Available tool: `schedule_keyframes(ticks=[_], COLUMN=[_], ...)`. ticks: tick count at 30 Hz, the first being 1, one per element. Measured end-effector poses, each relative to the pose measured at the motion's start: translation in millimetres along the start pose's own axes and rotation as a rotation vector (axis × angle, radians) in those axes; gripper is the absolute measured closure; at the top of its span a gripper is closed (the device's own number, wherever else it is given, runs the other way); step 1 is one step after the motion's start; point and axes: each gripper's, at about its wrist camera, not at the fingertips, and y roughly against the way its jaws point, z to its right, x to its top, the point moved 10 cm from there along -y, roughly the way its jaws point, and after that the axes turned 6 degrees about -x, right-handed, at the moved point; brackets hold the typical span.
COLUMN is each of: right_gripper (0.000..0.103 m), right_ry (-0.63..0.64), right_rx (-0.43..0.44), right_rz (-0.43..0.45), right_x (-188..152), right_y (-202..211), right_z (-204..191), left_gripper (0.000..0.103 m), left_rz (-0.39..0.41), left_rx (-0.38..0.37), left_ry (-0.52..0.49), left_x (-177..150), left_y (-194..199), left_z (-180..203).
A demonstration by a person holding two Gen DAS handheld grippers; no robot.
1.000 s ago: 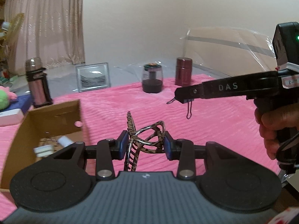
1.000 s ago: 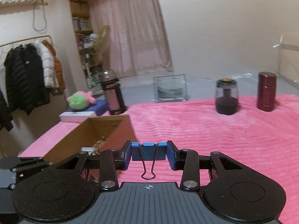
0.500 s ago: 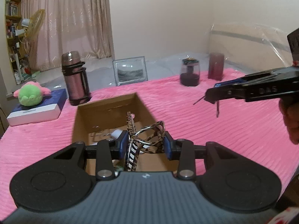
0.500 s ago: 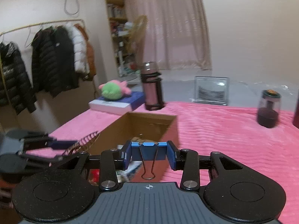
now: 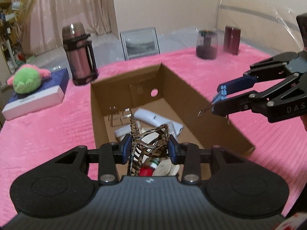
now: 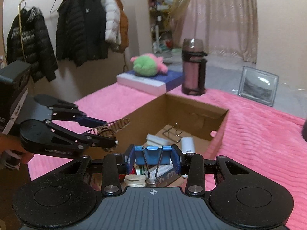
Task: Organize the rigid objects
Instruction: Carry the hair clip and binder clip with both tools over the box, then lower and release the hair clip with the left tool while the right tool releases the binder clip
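Left gripper (image 5: 149, 146): clenched on a striped hair claw (image 5: 143, 143), held above the near end of the cardboard box (image 5: 191, 94), which sits on the pink blanket (image 5: 48, 126) toward its left edge.
Hair claw risk: its teeth and loops look likely to snag on the pads at release, so it may hang or flip out over the box's near wall.
Box contents: white items (image 5: 153, 117) and metal clips (image 5: 117, 115) crowd the floor; a dropped piece may bounce off them.
Right gripper (image 6: 153, 158): clamped on a blue binder clip (image 6: 152, 157), over the box's near end.
Clip risk: its wire handles (image 6: 151, 172) dangle and could catch the box's right wall.
Shared risk: both grippers converge on one opening and may collide.
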Motion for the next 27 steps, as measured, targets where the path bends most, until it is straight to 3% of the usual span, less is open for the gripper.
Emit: schedule_keyframes(ticks=[16,27], right_gripper=[0.067,0.067], right_ry=[0.099,0.188], right_rx=[0.032,0.034], right_rz=[-0.134,-0.224], right_x=[-21.2,-38.2], right_y=[-62.7,-85.7], right_z=[-11.9,-17.0], left_gripper=[0.069,0.069], left_rz=[-0.135,-0.151], left_rx=[-0.023,-0.01], left_ry=[0.027,-0.014], left_x=[-28.9,-30.6], left_y=[-53.6,-60.4], left_z=[-16.6,-16.1])
